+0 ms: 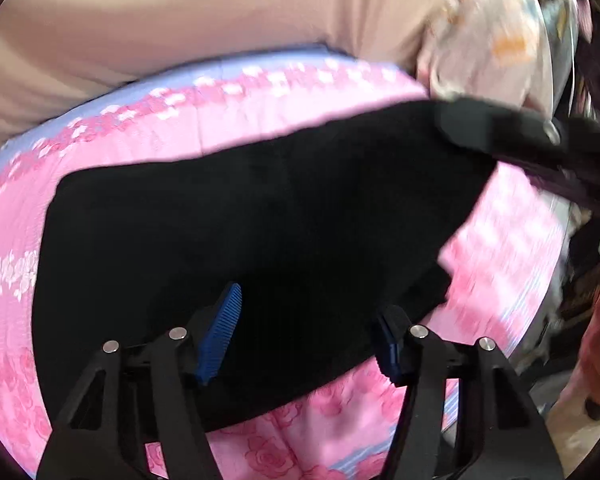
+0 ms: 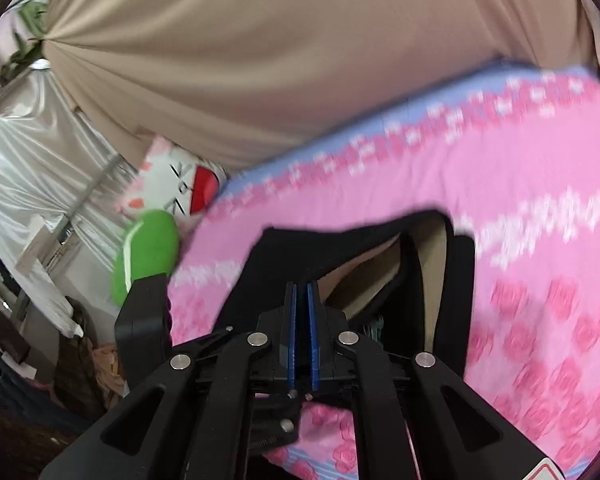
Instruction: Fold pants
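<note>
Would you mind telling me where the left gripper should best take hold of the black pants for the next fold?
Probably the near edge of the black pants, just ahead of the left gripper, coming in low from the near side. The cloth lies flat on the pink sheet, so only an edge gives the open jaws something to pinch.

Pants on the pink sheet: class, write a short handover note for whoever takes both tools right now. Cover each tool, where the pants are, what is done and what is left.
Left tool: open, poised over the near edge of the pants, gripping nothing.
Right tool: shut at the pants' far corner; it seems to pinch the fabric, though blur hides the contact.
Pants: black, spread across the pink floral sheet, with one end raised and gaping at the right tool.
Done: one corner apparently taken.
Left: grip the near edge with the left tool, fold the pants over, smooth them.
</note>
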`<action>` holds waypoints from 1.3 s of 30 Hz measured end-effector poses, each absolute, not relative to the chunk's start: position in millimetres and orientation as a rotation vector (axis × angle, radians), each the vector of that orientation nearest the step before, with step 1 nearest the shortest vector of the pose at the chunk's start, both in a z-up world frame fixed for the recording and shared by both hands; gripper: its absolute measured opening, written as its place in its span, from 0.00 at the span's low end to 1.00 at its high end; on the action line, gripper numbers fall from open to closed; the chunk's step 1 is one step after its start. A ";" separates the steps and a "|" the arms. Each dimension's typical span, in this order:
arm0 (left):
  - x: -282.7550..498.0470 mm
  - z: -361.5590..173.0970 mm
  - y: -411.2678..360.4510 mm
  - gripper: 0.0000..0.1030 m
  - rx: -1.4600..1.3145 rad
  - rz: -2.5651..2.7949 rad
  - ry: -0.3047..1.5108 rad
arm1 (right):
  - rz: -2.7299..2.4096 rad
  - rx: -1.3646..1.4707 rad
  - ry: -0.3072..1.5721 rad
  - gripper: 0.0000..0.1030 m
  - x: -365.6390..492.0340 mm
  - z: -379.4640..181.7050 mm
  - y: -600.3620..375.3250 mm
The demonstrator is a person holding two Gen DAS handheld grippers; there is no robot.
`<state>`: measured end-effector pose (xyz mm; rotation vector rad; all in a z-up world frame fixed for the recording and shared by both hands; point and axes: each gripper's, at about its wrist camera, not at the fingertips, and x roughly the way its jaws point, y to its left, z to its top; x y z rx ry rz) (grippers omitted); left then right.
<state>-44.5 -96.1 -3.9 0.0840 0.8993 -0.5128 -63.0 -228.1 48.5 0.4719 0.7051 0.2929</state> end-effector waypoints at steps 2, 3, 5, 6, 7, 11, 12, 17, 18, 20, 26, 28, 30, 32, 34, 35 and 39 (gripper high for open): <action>-40.4 -2.8 -94.7 0.56 0.062 -0.515 0.895 | 0.252 0.445 0.698 0.05 -66.5 48.0 -234.4; -36.3 -10.3 -98.6 0.58 0.084 -0.511 0.915 | 0.223 0.450 0.722 0.05 -66.0 37.1 -240.2; -34.8 -31.0 -110.1 0.65 0.174 -0.494 0.955 | 0.121 0.430 0.823 0.06 -61.1 3.0 -250.3; -41.4 -32.5 -114.3 0.71 0.227 -0.479 0.914 | 0.037 0.402 0.868 0.06 -61.8 -13.6 -256.1; -48.9 -31.3 -113.7 0.79 0.260 -0.472 0.894 | -0.038 0.382 0.926 0.12 -64.9 -33.3 -263.2; -68.1 -13.9 -102.6 0.95 0.245 -0.511 0.902 | 0.004 0.485 0.882 0.36 -88.0 -31.7 -275.5; -70.6 -9.0 -93.1 0.95 0.223 -0.495 0.904 | 0.000 0.472 0.855 0.49 -91.9 -24.4 -274.1; -63.1 4.6 -19.3 0.95 0.049 -0.364 0.932 | 0.016 0.448 0.818 0.75 -91.9 -7.9 -259.5; -59.3 4.0 1.0 0.95 0.011 -0.310 0.933 | 0.026 0.464 0.830 0.75 -90.5 -11.3 -257.3; -48.9 -3.6 40.9 0.95 -0.073 -0.224 0.946 | 0.033 0.473 0.858 0.75 -87.1 -19.7 -253.6; -22.0 -38.2 107.6 0.95 -0.344 -0.174 1.021 | 0.054 0.547 0.937 0.78 -80.7 -46.1 -248.0; -14.4 -49.1 100.3 0.95 -0.359 -0.195 1.057 | 0.063 0.571 0.958 0.80 -76.9 -51.1 -245.9; -7.7 -57.5 87.1 0.95 -0.397 -0.279 1.089 | 0.075 0.594 0.957 0.84 -74.0 -52.9 -245.7; -0.6 -58.2 73.1 0.95 -0.361 -0.284 1.073 | 0.075 0.598 0.964 0.84 -66.8 -55.0 -245.7; 4.3 -58.4 58.4 0.95 -0.317 -0.287 1.068 | 0.076 0.600 0.962 0.84 -58.7 -57.0 -245.9; 7.3 -58.3 51.8 0.95 -0.297 -0.279 1.063 | 0.074 0.594 0.956 0.84 -55.7 -56.7 -245.6; 12.6 -61.2 35.7 0.95 -0.239 -0.263 1.055 | 0.058 0.550 0.933 0.78 -47.8 -56.7 -240.1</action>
